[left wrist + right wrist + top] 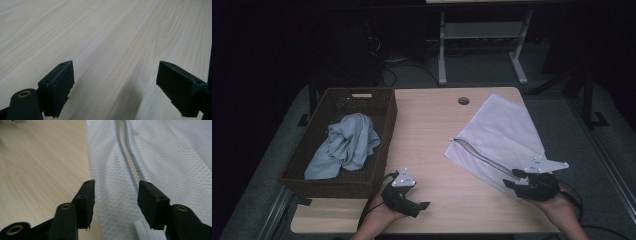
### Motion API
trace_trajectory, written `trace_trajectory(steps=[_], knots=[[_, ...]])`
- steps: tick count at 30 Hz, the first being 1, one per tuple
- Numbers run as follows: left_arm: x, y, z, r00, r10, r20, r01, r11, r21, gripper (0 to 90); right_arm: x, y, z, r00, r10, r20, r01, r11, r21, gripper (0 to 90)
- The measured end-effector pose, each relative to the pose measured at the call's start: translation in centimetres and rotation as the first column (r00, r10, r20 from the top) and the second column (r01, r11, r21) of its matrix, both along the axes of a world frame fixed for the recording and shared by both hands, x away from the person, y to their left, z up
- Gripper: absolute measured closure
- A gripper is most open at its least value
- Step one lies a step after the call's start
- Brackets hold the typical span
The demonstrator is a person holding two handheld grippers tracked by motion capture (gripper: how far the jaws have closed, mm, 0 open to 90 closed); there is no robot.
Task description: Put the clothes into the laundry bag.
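A white mesh laundry bag [504, 132] lies flat on the right half of the wooden table [432, 125], its zipper [477, 152] running along the near-left edge. My right gripper [512, 179] hovers at the bag's near corner with its jaws apart; between them I see the mesh bag [160, 157] and its zipper [130, 157], with nothing pinched. My left gripper [424, 205] rests near the table's front edge, open over bare wood [112, 37]. A light blue cloth [344, 145] lies crumpled in the brown wicker basket [384, 105] at the left.
A round cable hole [463, 101] sits at the table's far edge. Behind the table stand a white desk frame [482, 45] and dark floor. Bare wood stretches between the basket and the bag.
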State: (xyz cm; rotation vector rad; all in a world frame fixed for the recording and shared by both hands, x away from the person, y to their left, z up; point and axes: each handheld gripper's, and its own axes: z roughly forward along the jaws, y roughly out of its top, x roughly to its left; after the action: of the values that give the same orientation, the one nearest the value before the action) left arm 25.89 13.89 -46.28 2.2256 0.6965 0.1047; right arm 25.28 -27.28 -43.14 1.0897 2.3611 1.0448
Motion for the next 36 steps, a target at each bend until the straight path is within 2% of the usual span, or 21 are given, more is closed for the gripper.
trace_trajectory(steps=[1, 3, 4, 5, 8, 10, 16, 19, 21, 23, 25, 30, 31, 36], knots=[[-0.1, 0.0, 0.1, 1.0000, -0.002, 0.001, 0.002, 1.0000, -0.002, 14.1, -0.5, 0.3, 0.1, 0.9999, 0.004, 0.012, -0.004, 0.9999, -0.012, 45.3], [-0.2, 0.0, 0.4, 1.0000, -0.002, -0.001, 0.002, 0.9999, -0.012, 14.1, -1.1, 0.9, 0.2, 0.9997, 0.022, 0.007, -0.023, 0.9994, 0.026, 44.5], [-0.2, 0.0, 0.4, 1.0000, -0.002, -0.001, 0.002, 0.9999, -0.012, 14.1, -1.1, 0.9, 0.2, 0.9997, 0.022, 0.007, -0.023, 0.9994, 0.026, 44.5], [-0.4, 0.0, 0.9, 0.9999, -0.006, 0.009, 0.006, 0.9996, -0.027, 14.1, -1.4, 1.8, 0.1, 0.9982, 0.061, 0.000, -0.061, 0.9971, 0.047, 42.3], [-0.4, 0.0, 1.4, 0.9998, -0.012, 0.012, 0.013, 0.9995, -0.029, 14.0, -1.1, 2.8, -0.2, 0.9962, 0.086, 0.012, -0.087, 0.9960, 0.021, 38.6], [-0.3, 0.2, 1.8, 0.9998, -0.019, 0.010, 0.019, 0.9995, -0.024, 14.0, -0.8, 3.5, -0.7, 0.9941, 0.108, 0.014, -0.108, 0.9939, 0.021, 37.0], [-0.1, 0.4, 2.8, 0.9999, -0.008, 0.014, 0.009, 0.9992, -0.038, 14.0, -0.5, 4.2, -1.8, 0.9873, 0.159, -0.002, -0.159, 0.9872, 0.018, 31.2], [0.3, 0.4, 3.8, 0.9997, -0.003, 0.024, 0.003, 0.9994, -0.034, 14.0, -0.5, 4.5, -2.3, 0.9805, 0.195, -0.026, -0.194, 0.9804, 0.035, 27.8], [0.5, 0.4, 4.3, 0.9995, -0.001, 0.031, 0.002, 0.9993, -0.038, 14.0, -0.6, 4.6, -2.5, 0.9783, 0.204, -0.034, -0.203, 0.9784, 0.038, 27.9], [0.6, 0.4, 4.7, 0.9998, -0.005, 0.017, 0.006, 0.9985, -0.055, 14.0, -0.6, 4.8, -2.6, 0.9766, 0.213, -0.032, -0.212, 0.9767, 0.035, 27.9], [0.6, 0.3, 5.2, 0.9998, -0.011, 0.017, 0.012, 0.9984, -0.055, 14.0, -0.7, 4.9, -2.6, 0.9753, 0.220, -0.022, -0.219, 0.9753, 0.029, 27.0], [0.5, 0.3, 6.2, 0.9993, -0.017, 0.033, 0.019, 0.9982, -0.057, 14.0, -0.3, 5.0, -2.5, 0.9741, 0.226, -0.006, -0.226, 0.9734, 0.040, 23.6], [0.5, 0.3, 6.9, 0.9989, -0.010, 0.045, 0.013, 0.9983, -0.056, 14.0, 0.1, 5.2, -2.4, 0.9751, 0.222, -0.009, -0.221, 0.9741, 0.048, 23.4], [0.8, 0.6, 8.5, 0.9979, 0.001, 0.065, 0.002, 0.9988, -0.049, 14.0, 1.0, 5.7, -2.4, 0.9712, 0.238, 0.000, -0.238, 0.9701, 0.047, 21.3]])
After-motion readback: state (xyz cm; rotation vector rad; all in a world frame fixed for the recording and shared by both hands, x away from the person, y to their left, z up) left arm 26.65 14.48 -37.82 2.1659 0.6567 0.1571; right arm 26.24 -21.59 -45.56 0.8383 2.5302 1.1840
